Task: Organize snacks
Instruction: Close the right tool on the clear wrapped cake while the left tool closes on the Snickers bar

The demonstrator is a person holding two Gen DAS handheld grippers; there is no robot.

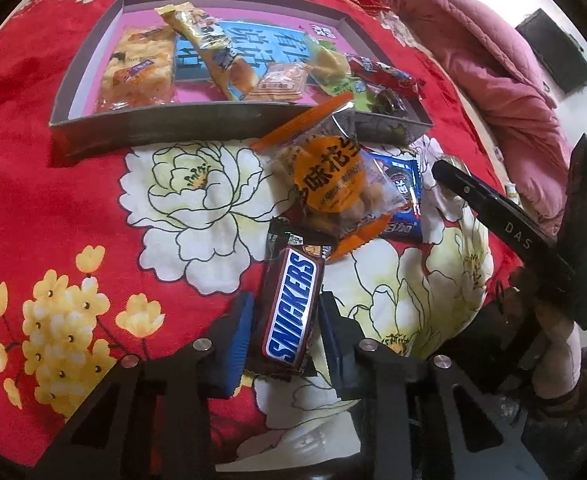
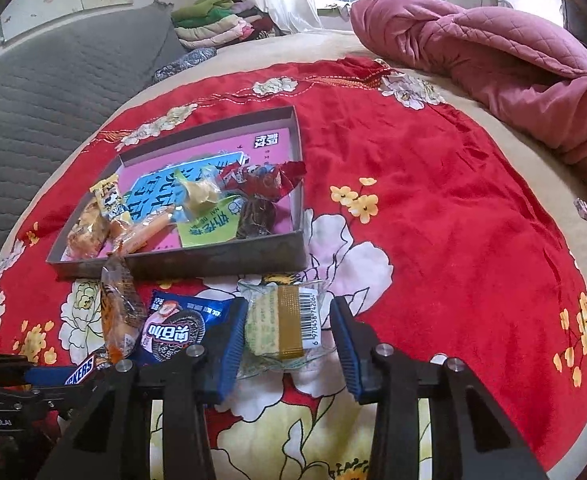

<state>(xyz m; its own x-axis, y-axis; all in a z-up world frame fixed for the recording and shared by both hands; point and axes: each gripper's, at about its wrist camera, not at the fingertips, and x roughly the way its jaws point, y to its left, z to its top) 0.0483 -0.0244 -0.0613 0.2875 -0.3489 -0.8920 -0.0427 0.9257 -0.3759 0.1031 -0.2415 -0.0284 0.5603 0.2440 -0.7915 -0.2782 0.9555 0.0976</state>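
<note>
Lying lengthwise between the blue pads of the left gripper (image 1: 283, 334), a Snickers bar (image 1: 291, 308) is seen on the red flowered cloth (image 1: 73, 168); the jaws are drawn in close on both sides, though firm contact cannot be told. Beyond it, one orange-labelled snack bag (image 1: 329, 184) is laid over one blue cookie packet (image 1: 403, 196). One clear-wrapped cake with a gold band (image 2: 279, 328) is framed by the right gripper (image 2: 289, 346), the left pad touching the wrapper and the right pad just clear of it, so no full grip is shown. One shallow cardboard tray (image 1: 173, 120) is placed farther back; roughly seven snack packets are counted inside. One pink quilt (image 2: 493, 48) is bunched behind.
</note>
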